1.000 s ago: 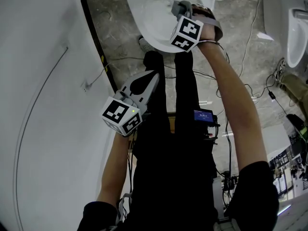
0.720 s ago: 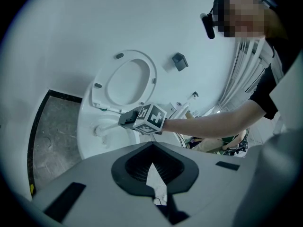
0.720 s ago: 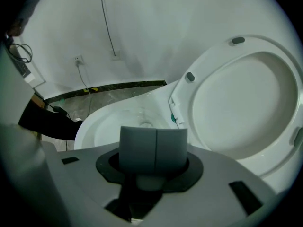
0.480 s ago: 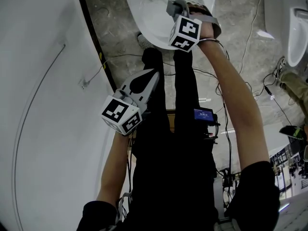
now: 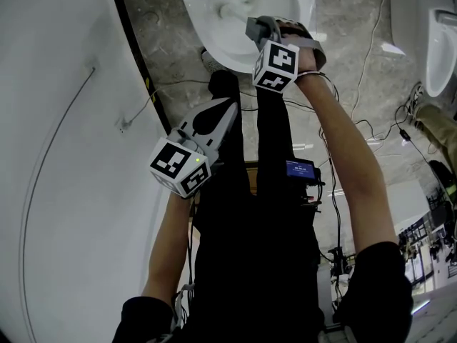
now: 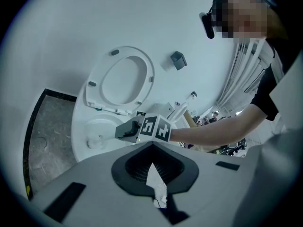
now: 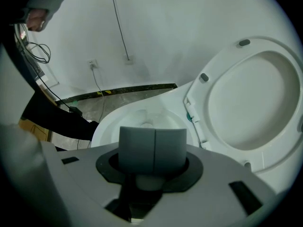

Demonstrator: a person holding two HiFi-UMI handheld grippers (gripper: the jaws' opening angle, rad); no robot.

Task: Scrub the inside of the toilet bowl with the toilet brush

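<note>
The white toilet bowl (image 5: 207,38) lies at the top of the head view, with its seat (image 6: 120,79) raised against the wall. My right gripper (image 5: 255,28) hangs over the bowl's right rim, shut on the handle of the white toilet brush (image 5: 230,9). The brush head reaches down into the bowl's hollow (image 6: 94,140). In the right gripper view the two grey pads (image 7: 152,148) meet over the bowl (image 7: 111,124), and the raised seat (image 7: 251,98) stands to the right. My left gripper (image 5: 227,111) is held back by the black trousers, shut and holding nothing.
A white curved wall (image 5: 64,156) fills the left, with a socket (image 5: 121,126) and a cable on it. Loose cables (image 5: 357,131) cross the stone floor. A shoe (image 5: 207,54) stands at the bowl's base. Another white fixture (image 5: 439,45) sits at the far right.
The right gripper has shifted a little lower in the head view, and the brush head now shows more plainly inside the bowl. The left gripper has barely moved.
</note>
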